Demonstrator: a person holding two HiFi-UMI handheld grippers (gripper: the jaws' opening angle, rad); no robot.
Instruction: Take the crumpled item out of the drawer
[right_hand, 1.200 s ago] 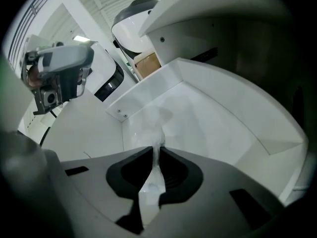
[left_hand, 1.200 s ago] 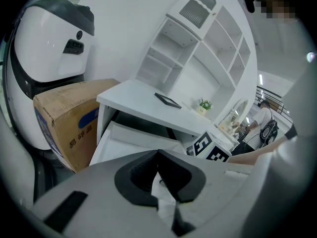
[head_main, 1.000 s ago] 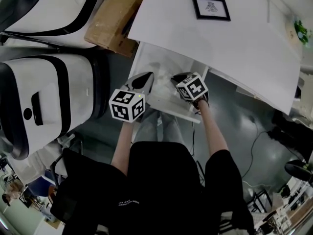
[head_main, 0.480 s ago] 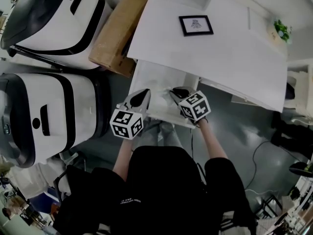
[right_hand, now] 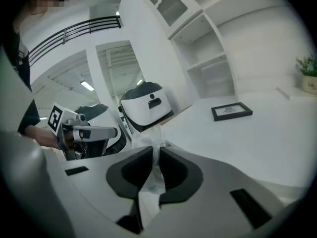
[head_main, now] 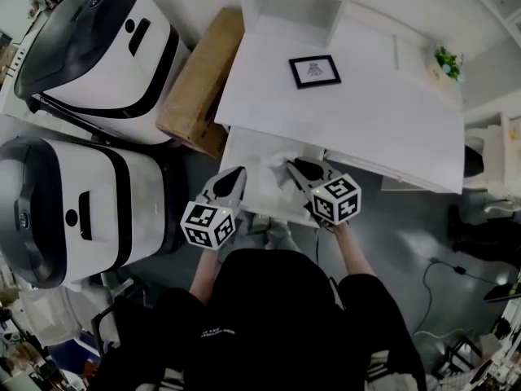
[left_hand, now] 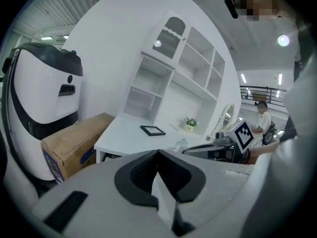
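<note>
Right gripper view: item between jaws

Picture frame, cardboard box, potted plant

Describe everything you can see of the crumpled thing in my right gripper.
The crumpled item is thin, whitish and translucent, like plastic film, creased all over. The right gripper pinches it between its dark pads; it runs through them as a narrow bunched strip and sticks out past the tips. Whether its far end touches the drawer cannot be told.
</note>
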